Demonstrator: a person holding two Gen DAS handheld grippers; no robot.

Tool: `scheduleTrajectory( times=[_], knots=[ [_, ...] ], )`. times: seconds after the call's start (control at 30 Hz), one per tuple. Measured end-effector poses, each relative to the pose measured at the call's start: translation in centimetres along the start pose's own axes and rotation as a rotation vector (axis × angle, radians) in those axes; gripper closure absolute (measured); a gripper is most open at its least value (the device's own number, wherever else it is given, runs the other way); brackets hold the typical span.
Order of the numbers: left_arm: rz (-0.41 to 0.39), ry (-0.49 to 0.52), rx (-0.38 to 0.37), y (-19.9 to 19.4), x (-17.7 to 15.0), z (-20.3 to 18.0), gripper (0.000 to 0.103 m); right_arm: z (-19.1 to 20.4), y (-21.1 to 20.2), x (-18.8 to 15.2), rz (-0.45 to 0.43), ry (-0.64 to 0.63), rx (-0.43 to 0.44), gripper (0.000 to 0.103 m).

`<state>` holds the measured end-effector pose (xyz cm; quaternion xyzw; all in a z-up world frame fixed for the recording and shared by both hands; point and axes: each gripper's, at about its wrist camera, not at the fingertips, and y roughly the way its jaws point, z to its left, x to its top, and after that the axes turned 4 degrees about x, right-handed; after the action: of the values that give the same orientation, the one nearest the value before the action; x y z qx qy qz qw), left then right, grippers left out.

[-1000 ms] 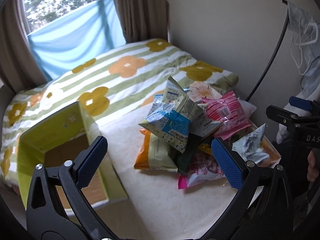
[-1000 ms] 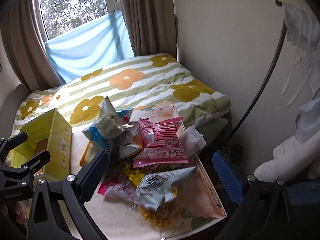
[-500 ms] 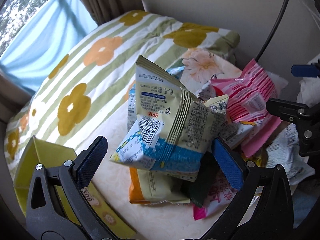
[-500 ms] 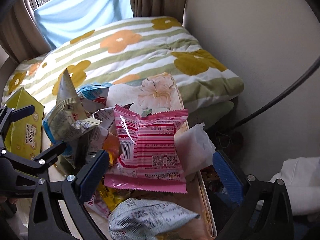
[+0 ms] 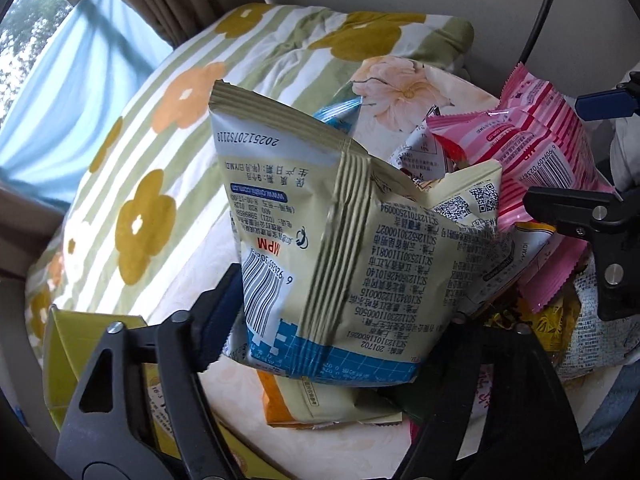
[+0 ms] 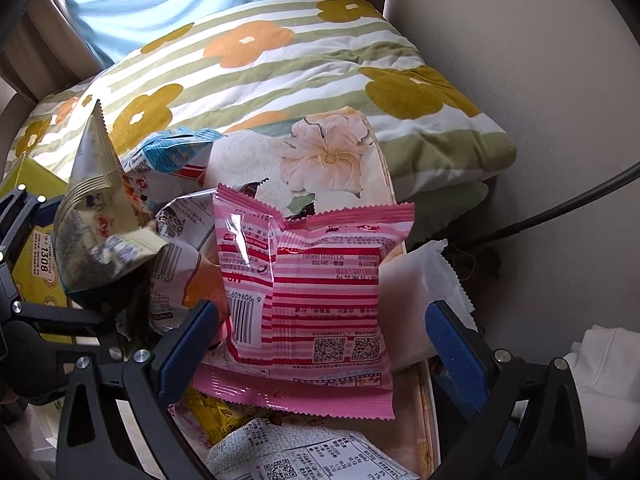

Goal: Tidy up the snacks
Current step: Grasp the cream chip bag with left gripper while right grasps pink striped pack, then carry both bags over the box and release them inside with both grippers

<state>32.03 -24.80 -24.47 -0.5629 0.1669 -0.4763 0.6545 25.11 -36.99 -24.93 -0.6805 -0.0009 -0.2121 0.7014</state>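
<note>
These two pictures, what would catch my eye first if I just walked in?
Probably the heap of crinkly snack bags: a beige and blue bag stands tallest on the left, with the left claw closing around its lower part. Beside it a pink striped bag sits between the right claw fingers, which are spread wide. Behind everything lies a green-striped quilt with big orange and mustard flowers, and a yellow box waits at the left.
</note>
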Motion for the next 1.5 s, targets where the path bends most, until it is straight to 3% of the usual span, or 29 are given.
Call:
scheduleTrajectory(
  times=[0.1, 0.5, 0.63, 0.83, 1.2, 1.5],
  knots=[
    [-0.004, 0.010, 0.000, -0.3, -0.1, -0.1, 0.050, 0.0, 0.3, 0.0, 0.003, 0.005, 0.000, 0.000],
    [-0.034, -0.030, 0.029, -2.8, -0.5, 0.3, 0.053, 0.9, 0.7, 0.6, -0.020, -0.048, -0.024, 0.001],
    [-0.035, -0.064, 0.037, -3.5, -0.7, 0.8, 0.053, 1.0, 1.5, 0.6, 0.010, -0.067, 0.010, 0.033],
    [-0.033, -0.118, 0.052, -4.4, -0.9, 1.1, 0.053, 1.2, 1.4, 0.3, -0.003, -0.091, 0.030, 0.042],
    [-0.108, -0.190, 0.082, -8.8, -1.6, 2.4, 0.053, 1.5, -2.7, 0.0, -0.086, -0.110, 0.027, 0.045],
    [-0.221, -0.272, 0.117, -14.9, -4.0, 7.1, 0.053, 4.0, -9.5, -0.3, -0.217, -0.128, -0.017, 0.045]
  ],
)
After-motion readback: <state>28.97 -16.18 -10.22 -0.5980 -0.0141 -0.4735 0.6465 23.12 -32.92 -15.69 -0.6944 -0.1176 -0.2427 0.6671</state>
